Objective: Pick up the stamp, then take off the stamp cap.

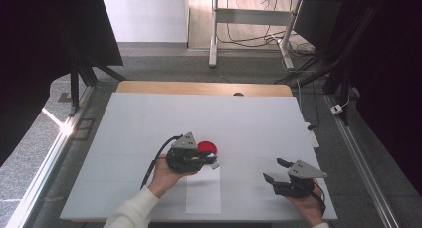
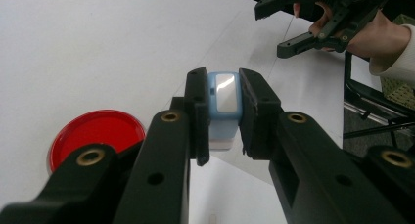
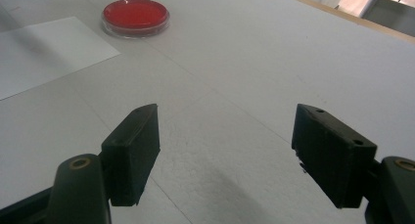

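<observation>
Your left gripper (image 2: pixel 222 116) pinches the small blue block (image 2: pixel 223 94), upright between its jaws, just beside the red dish (image 1: pixel 207 148). Your right gripper (image 1: pixel 277 171) stands spread and empty, well apart from the dish.

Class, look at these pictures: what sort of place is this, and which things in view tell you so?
Probably a lab or recording workspace: a white-covered table ringed by dark frame rails, a bare desk frame with trailing cables behind, and a person working handheld grippers, the left gripper clamping a small blue block.
</observation>
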